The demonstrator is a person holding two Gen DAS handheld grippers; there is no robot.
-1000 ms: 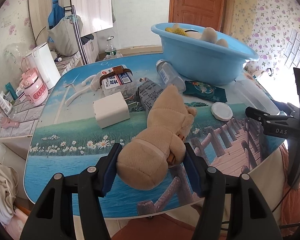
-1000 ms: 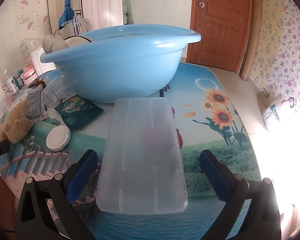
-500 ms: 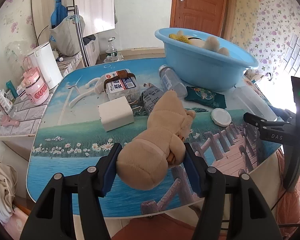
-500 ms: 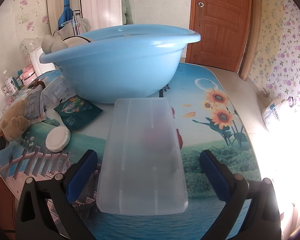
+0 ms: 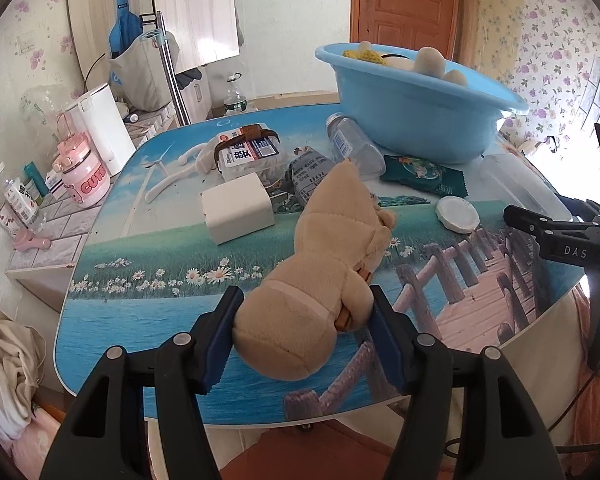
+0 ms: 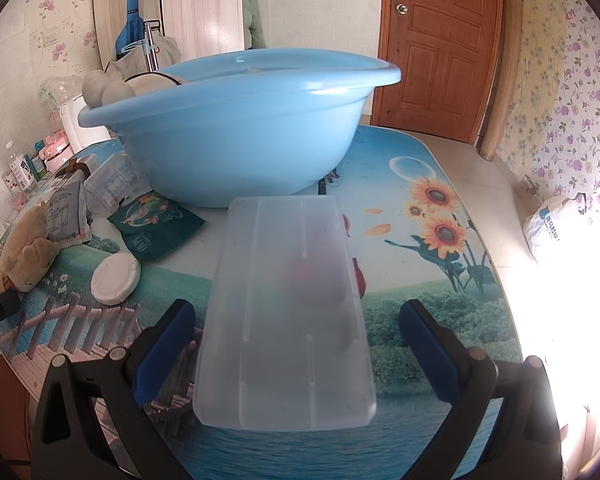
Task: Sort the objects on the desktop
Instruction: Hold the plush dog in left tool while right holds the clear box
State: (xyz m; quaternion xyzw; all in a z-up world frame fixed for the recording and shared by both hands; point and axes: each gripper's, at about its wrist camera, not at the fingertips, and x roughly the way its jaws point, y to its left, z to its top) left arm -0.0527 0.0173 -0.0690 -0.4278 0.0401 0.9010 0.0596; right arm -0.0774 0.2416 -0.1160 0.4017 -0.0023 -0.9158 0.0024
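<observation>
A beige plush bear (image 5: 312, 280) hangs just above the near part of the table, and my left gripper (image 5: 304, 304) is shut on its body. The same bear (image 6: 24, 256) shows at the left edge of the right wrist view. A blue basin (image 5: 412, 112) with soft toys inside stands at the far right of the table. My right gripper (image 6: 296, 312) is open and straddles a frosted plastic box (image 6: 288, 320) lying on the table in front of the basin (image 6: 240, 140). Its pads stand clear of the box's sides.
Between bear and basin lie a white box (image 5: 236, 212), a grey snack bag (image 5: 312, 176), a labelled container (image 5: 252, 156), a clear bottle (image 5: 352, 148), a green packet (image 5: 424, 174) and a white round lid (image 5: 458, 214). A side counter (image 5: 60, 236) at the left holds a kettle and bottles.
The left gripper with the bear has drawn back slightly from the table, still gripping it. The right gripper and the frosted box have not moved.
</observation>
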